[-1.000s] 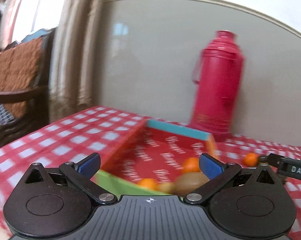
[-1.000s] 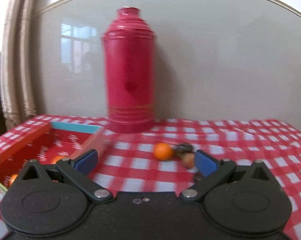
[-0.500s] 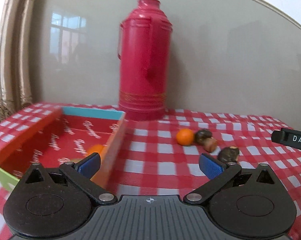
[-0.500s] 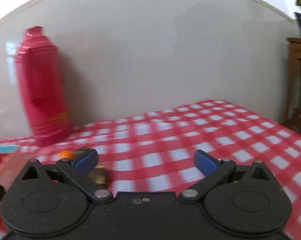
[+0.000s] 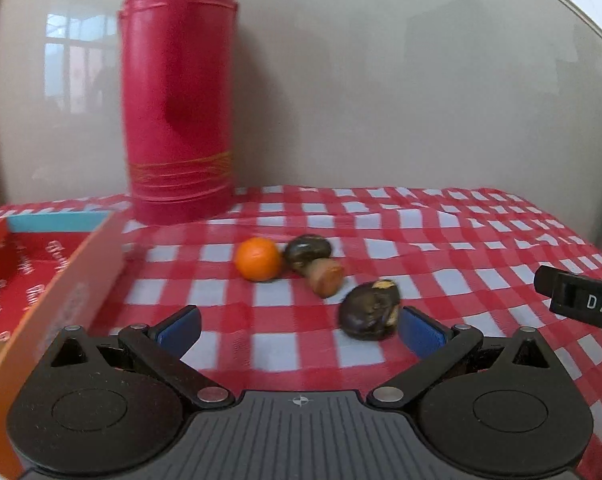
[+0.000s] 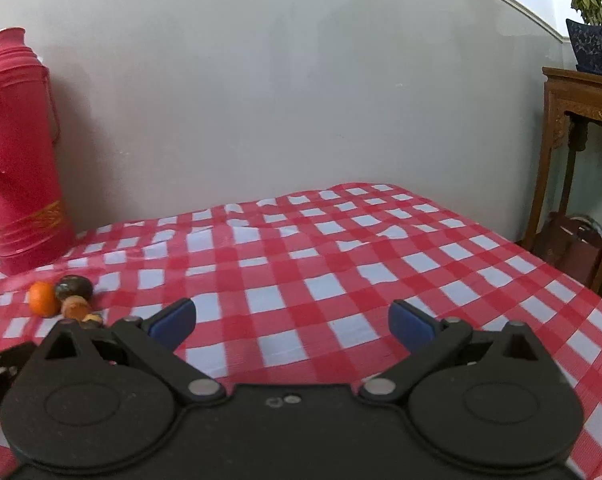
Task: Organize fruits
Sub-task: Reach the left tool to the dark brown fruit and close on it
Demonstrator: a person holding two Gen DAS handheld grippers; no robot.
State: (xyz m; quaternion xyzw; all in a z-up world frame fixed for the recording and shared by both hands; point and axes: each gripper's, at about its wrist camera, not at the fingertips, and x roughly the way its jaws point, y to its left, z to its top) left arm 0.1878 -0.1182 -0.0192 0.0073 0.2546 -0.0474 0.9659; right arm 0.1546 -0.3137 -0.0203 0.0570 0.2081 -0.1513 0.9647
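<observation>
Red-and-white checked cloth [image 5: 441, 240] covers the table, and four loose fruits lie on it to the right of the open box [image 5: 81, 276]: an orange [image 5: 258, 259], a dark round fruit [image 5: 307, 251] touching a brown-orange one [image 5: 325, 277], and nearer, a dark mottled fruit [image 5: 369, 311]; the box already holds some fruit at its near left corner, though little of it shows.

The left gripper [image 5: 299, 330] is spread wide with nothing between its blue pads [image 5: 179, 326]; the right gripper [image 6: 291, 322] is likewise wide apart and empty, pointing at bare cloth well to the right of the fruit.

The step in hand looks like the left gripper's approach to the dark mottled fruit. To do it well, I would shift the gripper a little to the right so the fruit sits midway between the pads, come in low along the cloth, and close gently, since a round fruit may roll off a one-sided push; I would also keep clear of the right gripper's black body [image 5: 581, 304], which juts in from the right edge.

As things stand, the dark mottled fruit lies just ahead of the right-hand pad [image 5: 421, 330], almost touching it, far off-centre; the orange and its two neighbours lie further ahead, between the pads' lines; a red thermos [image 5: 179, 100] stands behind, by the wall.
</observation>
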